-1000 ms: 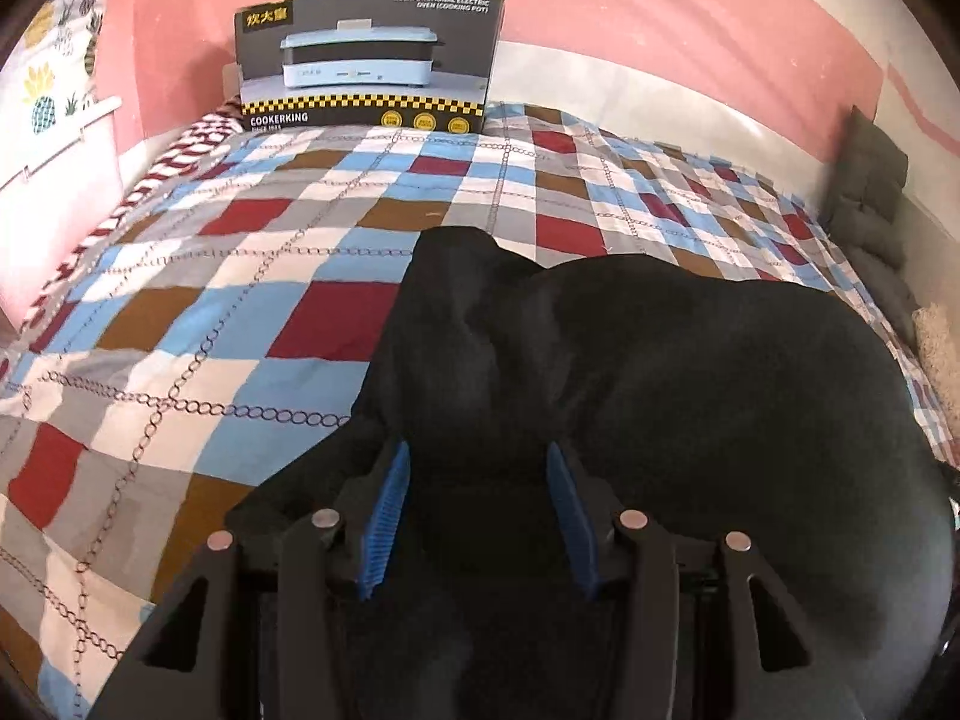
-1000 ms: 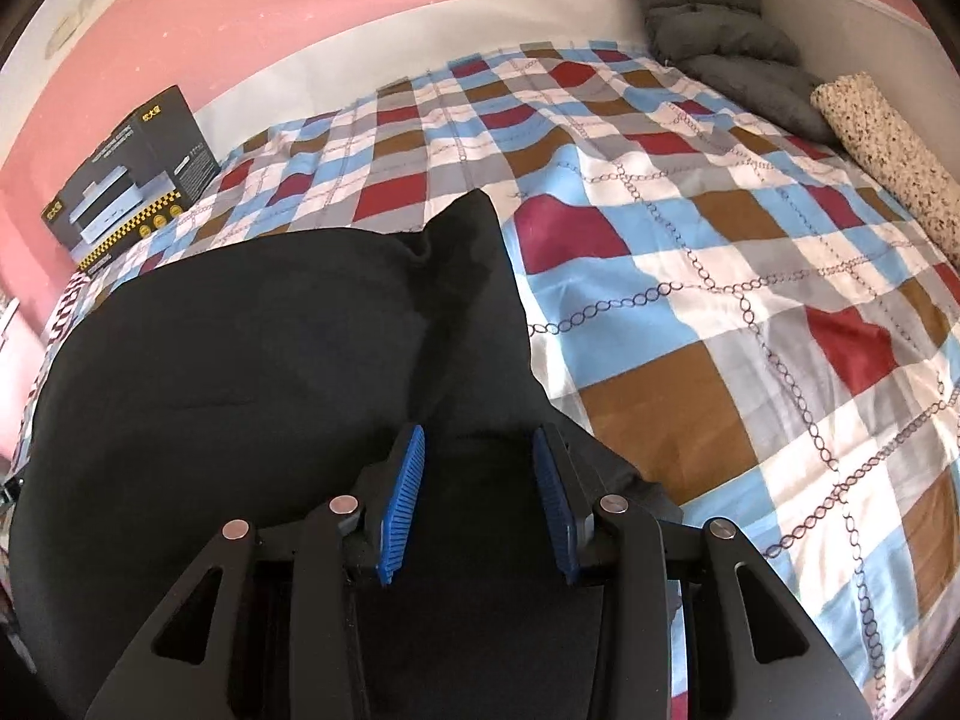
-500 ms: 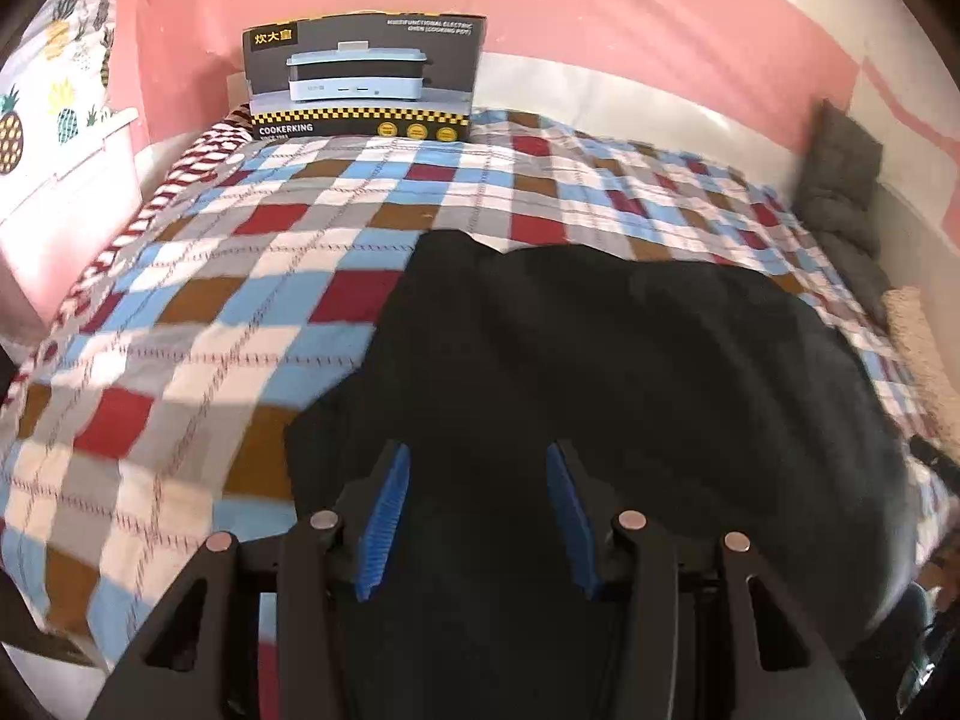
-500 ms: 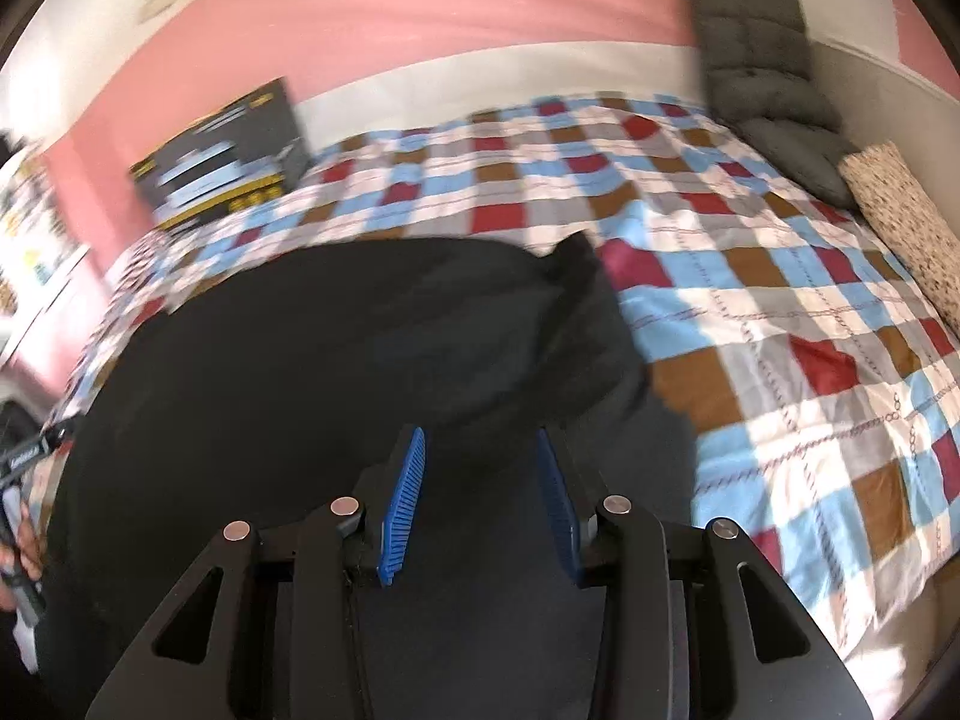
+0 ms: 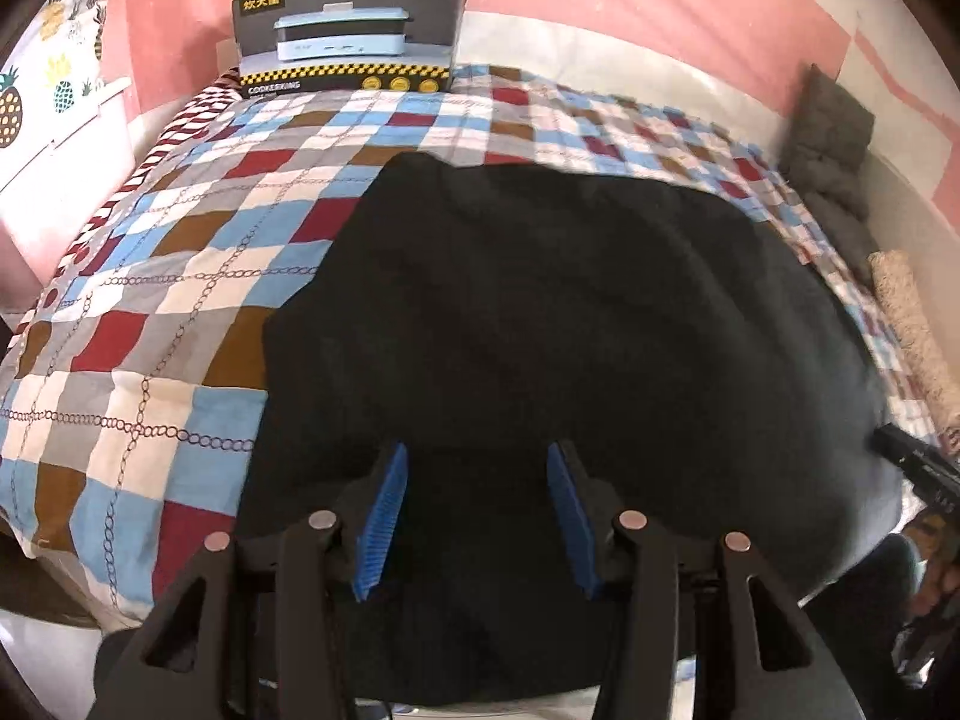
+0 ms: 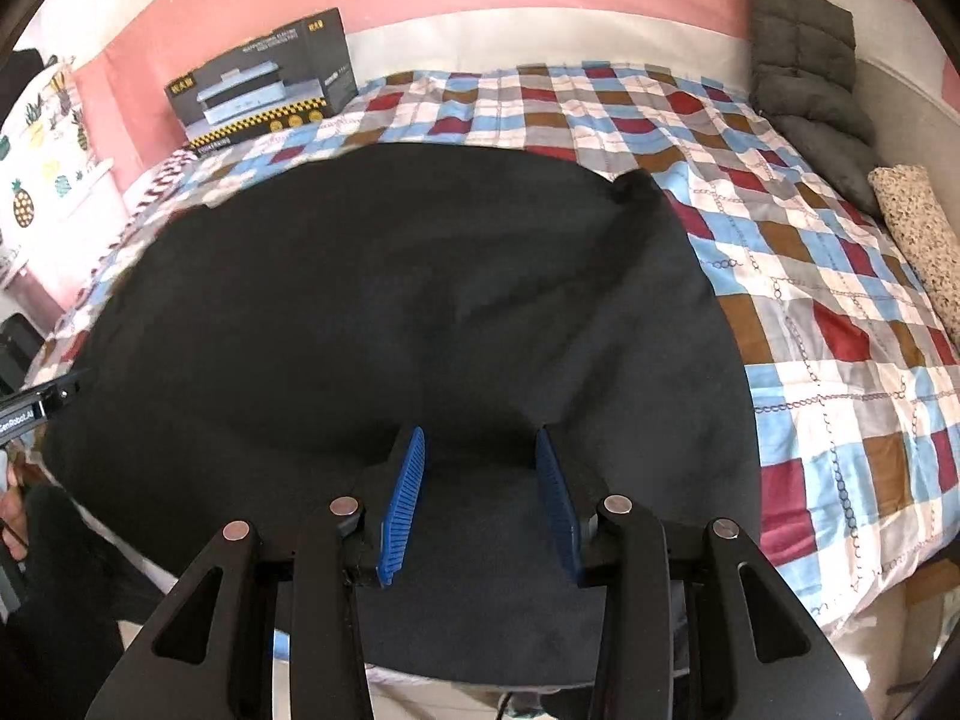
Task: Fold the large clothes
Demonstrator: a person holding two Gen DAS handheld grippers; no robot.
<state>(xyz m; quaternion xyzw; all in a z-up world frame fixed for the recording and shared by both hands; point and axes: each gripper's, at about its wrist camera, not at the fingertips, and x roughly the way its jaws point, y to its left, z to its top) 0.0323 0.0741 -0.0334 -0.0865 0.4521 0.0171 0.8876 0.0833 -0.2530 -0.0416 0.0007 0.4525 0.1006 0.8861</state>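
Note:
A large black garment point(image 5: 540, 312) lies spread over the checked bedspread point(image 5: 150, 276) and hangs over the bed's near edge. It also fills the middle of the right wrist view point(image 6: 390, 312). My left gripper point(image 5: 477, 468) is open above the garment's near left part, its blue pads apart with nothing between them. My right gripper point(image 6: 480, 450) is open above the near right part, also empty. The tip of the right gripper shows at the right edge of the left wrist view point(image 5: 918, 468), and the left gripper's tip shows at the left edge of the right wrist view point(image 6: 36, 402).
A black appliance box point(image 5: 348, 36) stands at the far left of the bed against the pink wall. Grey cushions point(image 6: 804, 78) and a speckled roll point(image 6: 918, 222) lie along the bed's right side. A white cabinet with pineapple prints point(image 5: 54, 108) stands at the left.
Both grippers have pulled back and up from the bed, so more of the garment and the bed's near edge show. Both stay open and empty.

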